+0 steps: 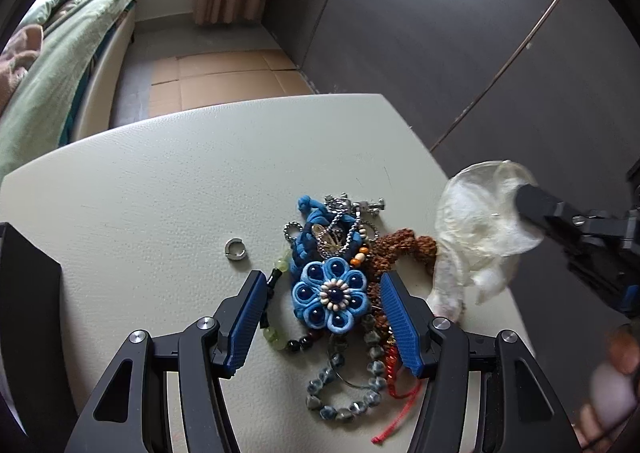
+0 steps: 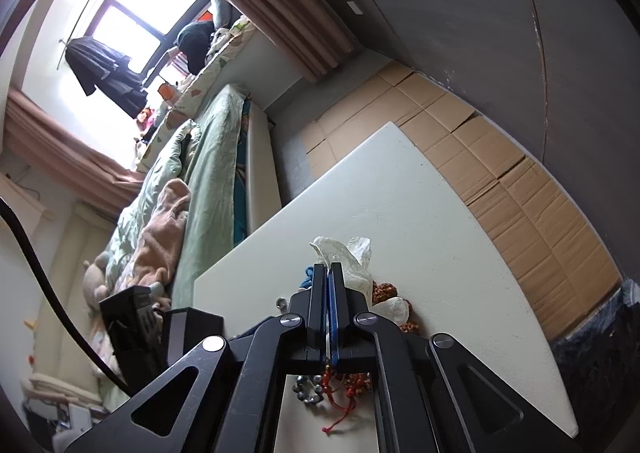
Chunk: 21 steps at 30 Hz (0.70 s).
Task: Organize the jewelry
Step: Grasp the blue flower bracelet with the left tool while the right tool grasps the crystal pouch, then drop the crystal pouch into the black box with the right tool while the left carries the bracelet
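**Hovering over the jewelry heap, bag held beside it**

Straddling the tangled jewelry pile (image 1: pixel 340 285), the left gripper (image 1: pixel 322 281) points down at the pale desk (image 1: pixel 160 181) with its blue-padded fingers (image 1: pixel 244 317) spread wide and holding nothing. The blue fabric flower (image 1: pixel 330 295) lies right between them, with grey-blue beads (image 1: pixel 344 393) and a red cord (image 1: pixel 394 413) nearer the camera. A small silver ring (image 1: pixel 236 249) sits alone on the desk, just left of the heap. Beyond the flower are a blue knotted cord (image 1: pixel 310 213), metal chains and a brown beaded piece (image 1: pixel 404 249).

To the right, the right gripper (image 2: pixel 329 269) comes in tilted, fingers pressed together on a thin clear plastic bag (image 1: pixel 480 225) held at the pile's right edge. Farther off are flattened cardboard (image 1: pixel 224 77) on the floor and a green-covered bed (image 1: pixel 52 93).
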Tool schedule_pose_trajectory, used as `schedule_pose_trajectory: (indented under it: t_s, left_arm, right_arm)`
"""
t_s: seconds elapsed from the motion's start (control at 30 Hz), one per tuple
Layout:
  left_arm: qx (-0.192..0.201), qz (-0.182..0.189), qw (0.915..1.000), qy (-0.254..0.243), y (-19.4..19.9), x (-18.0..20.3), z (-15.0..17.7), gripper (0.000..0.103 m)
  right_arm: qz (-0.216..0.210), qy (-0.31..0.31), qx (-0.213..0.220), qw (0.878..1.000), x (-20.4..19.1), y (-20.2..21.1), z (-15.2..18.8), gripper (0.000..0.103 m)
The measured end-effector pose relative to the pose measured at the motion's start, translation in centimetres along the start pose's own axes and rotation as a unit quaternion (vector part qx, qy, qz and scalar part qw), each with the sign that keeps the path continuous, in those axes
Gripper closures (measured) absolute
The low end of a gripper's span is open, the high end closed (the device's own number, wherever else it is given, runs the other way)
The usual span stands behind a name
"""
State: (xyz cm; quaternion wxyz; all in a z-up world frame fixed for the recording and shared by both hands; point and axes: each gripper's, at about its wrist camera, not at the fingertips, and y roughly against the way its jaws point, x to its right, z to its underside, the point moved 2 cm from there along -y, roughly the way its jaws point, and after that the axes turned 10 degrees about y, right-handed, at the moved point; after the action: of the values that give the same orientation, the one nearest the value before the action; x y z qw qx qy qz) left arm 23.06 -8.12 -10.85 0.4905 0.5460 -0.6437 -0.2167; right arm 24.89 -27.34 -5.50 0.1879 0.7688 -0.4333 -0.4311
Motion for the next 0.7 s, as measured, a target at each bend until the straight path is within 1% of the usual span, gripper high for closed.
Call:
schedule_pose_trajectory:
  t_s: [0.07, 0.13, 0.17, 0.2, 0.27, 0.3, 0.33, 0.57, 0.7]
  left_arm:
    - [-0.001, -0.013, 0.9999, -0.004, -0.6, 0.0, 0.2, 0.042]
    - [0.004, -0.005, 1.0, 0.005, -0.6, -0.2, 0.3, 0.043]
    - [0.005, -0.007, 1.0, 0.006, -0.6, -0.2, 0.3, 0.051]
    - [0.004, -0.008, 0.9999, 0.005, -0.6, -0.2, 0.3, 0.067]
    - [0.0, -0.01, 0.9999, 0.01, -0.6, -0.4, 0.3, 0.068]
    - [0.003, -0.011, 0.9998, 0.013, -0.2, -0.6, 0.4, 0.071]
    - [0.006, -0.013, 0.9998, 0.013, -0.1, -0.6, 0.3, 0.071]
    - [0.052, -0.009, 0.9986, 0.006, 4.0, -0.6, 0.3, 0.071]
    - [0.075, 0.003, 0.997, 0.02, 6.7, -1.4, 0.2, 0.071]
  right_arm:
    - [-0.003, 0.0, 0.0, 1.0, 0.1, 0.1, 0.1, 0.1]
    - [-0.004, 0.001, 0.0, 1.0, 0.0, 0.1, 0.1, 0.1]
    - [-0.004, 0.001, -0.001, 1.0, 0.1, 0.2, 0.2, 0.1]
    - [-0.004, 0.001, -0.001, 1.0, 0.0, 0.3, 0.2, 0.1]
    - [-0.005, 0.001, 0.0, 1.0, 0.0, 0.4, 0.2, 0.1]
    - [-0.005, 0.001, 0.001, 1.0, 0.0, 0.5, 0.3, 0.1]
    - [-0.005, 0.001, 0.003, 1.0, -0.1, 0.6, 0.4, 0.1]
    - [-0.014, 0.006, 0.012, 1.0, -0.6, 1.3, 1.0, 0.1]
    - [-0.022, 0.014, 0.021, 0.999, -1.3, 1.7, 1.3, 0.1]
